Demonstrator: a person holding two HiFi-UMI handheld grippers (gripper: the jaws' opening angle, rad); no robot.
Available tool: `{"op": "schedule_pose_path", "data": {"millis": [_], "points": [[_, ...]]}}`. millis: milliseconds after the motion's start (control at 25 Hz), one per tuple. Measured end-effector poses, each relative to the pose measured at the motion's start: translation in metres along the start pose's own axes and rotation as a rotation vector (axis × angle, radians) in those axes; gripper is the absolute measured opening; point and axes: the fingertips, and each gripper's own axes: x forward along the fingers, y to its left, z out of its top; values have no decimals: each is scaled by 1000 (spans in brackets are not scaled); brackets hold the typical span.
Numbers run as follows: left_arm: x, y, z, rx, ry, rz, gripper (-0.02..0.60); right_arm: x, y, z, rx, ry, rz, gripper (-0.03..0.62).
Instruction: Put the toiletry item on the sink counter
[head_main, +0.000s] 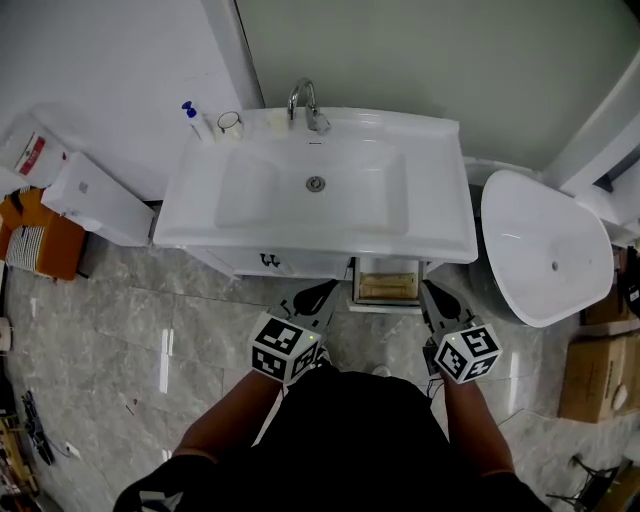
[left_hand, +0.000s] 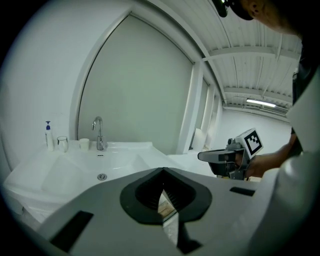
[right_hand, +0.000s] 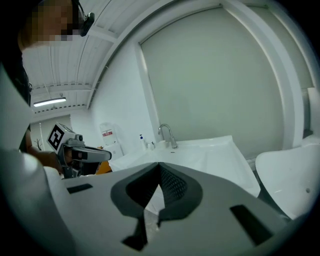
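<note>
A white sink counter (head_main: 440, 225) with a chrome faucet (head_main: 305, 103) fills the middle of the head view. At its back left corner stand a blue-topped pump bottle (head_main: 191, 119) (left_hand: 48, 136) and a clear glass (head_main: 230, 124) (left_hand: 62, 143). Below the front edge, an open drawer (head_main: 388, 283) shows tan contents. My left gripper (head_main: 316, 297) (left_hand: 162, 172) is shut and holds nothing, just left of the drawer. On the drawer's right side my right gripper (head_main: 434, 299) (right_hand: 159, 167) is likewise shut and empty. Each gripper shows in the other's view, the right gripper (left_hand: 225, 157) and the left gripper (right_hand: 85, 154).
A white toilet (head_main: 545, 250) stands right of the sink. A white box (head_main: 100, 200) and an orange bag (head_main: 40, 235) lie on the left. A cardboard box (head_main: 595, 375) sits at the far right. Grey tiled floor (head_main: 140, 340) lies in front.
</note>
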Motion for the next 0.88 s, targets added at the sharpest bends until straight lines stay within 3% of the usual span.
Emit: {"op": "schedule_pose_path", "data": {"millis": [440,880], "points": [[5,-95,-15,-21,-22,75,0,-75,-26,-18,-50,30,120,2],[-13,-135,-34,-29,-13,172,0,-113,-26,-29,-83,23,200,2]]}}
